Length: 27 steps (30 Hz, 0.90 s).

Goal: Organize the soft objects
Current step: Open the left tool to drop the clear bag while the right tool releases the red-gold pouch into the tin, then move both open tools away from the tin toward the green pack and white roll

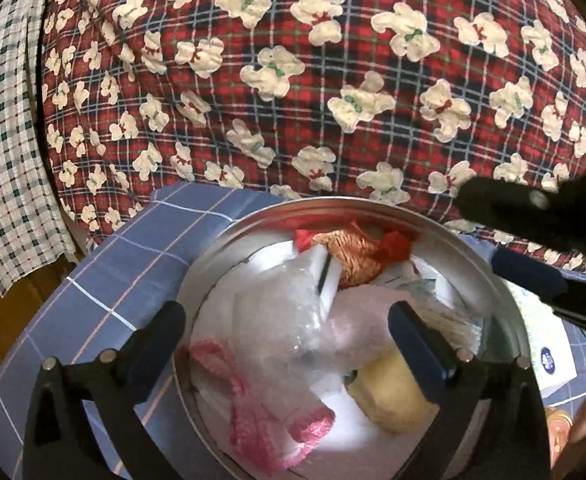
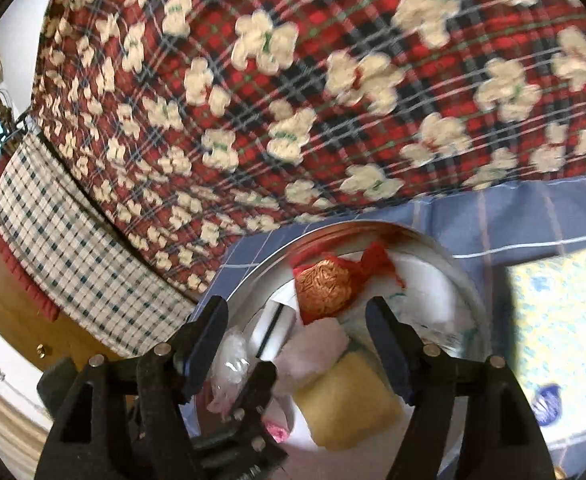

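A round metal bowl (image 1: 213, 256) stands on a blue checked cloth (image 1: 105, 280). It holds several soft objects: a yellow sponge (image 1: 389, 396), a pink knitted cloth (image 1: 261, 420), a clear plastic bag (image 1: 281, 312), a gold and red pouch (image 1: 353, 256) and white foam pieces. My left gripper (image 1: 289, 328) is open and empty just above the bowl. My right gripper (image 2: 297, 320) is open and empty above the same bowl (image 2: 469, 280); it shows in the left wrist view (image 1: 533, 240) at the right. The sponge (image 2: 345, 404) and pouch (image 2: 325, 288) lie between its fingers.
A red plaid quilt with white bears (image 1: 293, 80) rises behind the bowl. A white and green checked cloth (image 1: 5, 160) hangs at the left. A yellow and blue patterned tissue pack (image 2: 553, 328) lies right of the bowl. Wooden furniture (image 2: 21, 320) is at the left.
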Available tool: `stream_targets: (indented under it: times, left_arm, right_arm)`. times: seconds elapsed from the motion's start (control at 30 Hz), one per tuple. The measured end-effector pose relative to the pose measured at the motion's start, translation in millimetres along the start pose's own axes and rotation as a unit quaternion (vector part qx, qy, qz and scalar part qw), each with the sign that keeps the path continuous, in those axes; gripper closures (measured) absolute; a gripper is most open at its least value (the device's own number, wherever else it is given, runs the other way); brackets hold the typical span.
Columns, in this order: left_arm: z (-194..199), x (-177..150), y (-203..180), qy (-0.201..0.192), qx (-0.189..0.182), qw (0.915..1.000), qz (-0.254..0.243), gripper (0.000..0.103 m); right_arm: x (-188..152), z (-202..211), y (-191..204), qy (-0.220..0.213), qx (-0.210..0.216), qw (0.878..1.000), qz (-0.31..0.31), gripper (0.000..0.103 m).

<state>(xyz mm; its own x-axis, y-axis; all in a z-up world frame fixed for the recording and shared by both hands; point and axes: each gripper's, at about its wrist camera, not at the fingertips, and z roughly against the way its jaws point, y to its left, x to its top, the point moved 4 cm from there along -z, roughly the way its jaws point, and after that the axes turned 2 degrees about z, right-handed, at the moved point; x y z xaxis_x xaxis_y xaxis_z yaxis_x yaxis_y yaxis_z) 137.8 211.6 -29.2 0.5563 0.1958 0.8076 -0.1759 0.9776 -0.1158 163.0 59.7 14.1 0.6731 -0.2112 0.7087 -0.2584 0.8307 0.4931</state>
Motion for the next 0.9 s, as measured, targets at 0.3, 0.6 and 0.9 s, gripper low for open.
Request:
stream_targets:
  times: [0.3,0.6,0.9]
  left_arm:
    - [15.5,-2.7,-3.3,-0.045,-0.003,0.9990,0.008,0.000]
    - [34.1,-11.1,-20.6,-0.108,0.018,0.9932,-0.041,0.000]
    - [41.9,-19.5,-22.8,-0.118,0.012,0.9928,-0.022,0.000]
  right_arm:
    - [-36.7,90.6,1.8,-0.218,-0.113,0.966,0.079,0.020]
    - [-65.7,122.3,20.8,-0.324,-0.209,0.902,0.195,0.011]
    - [-76.2,134.9,2.9,-0.320,-0.192,0.907,0.195,0.011]
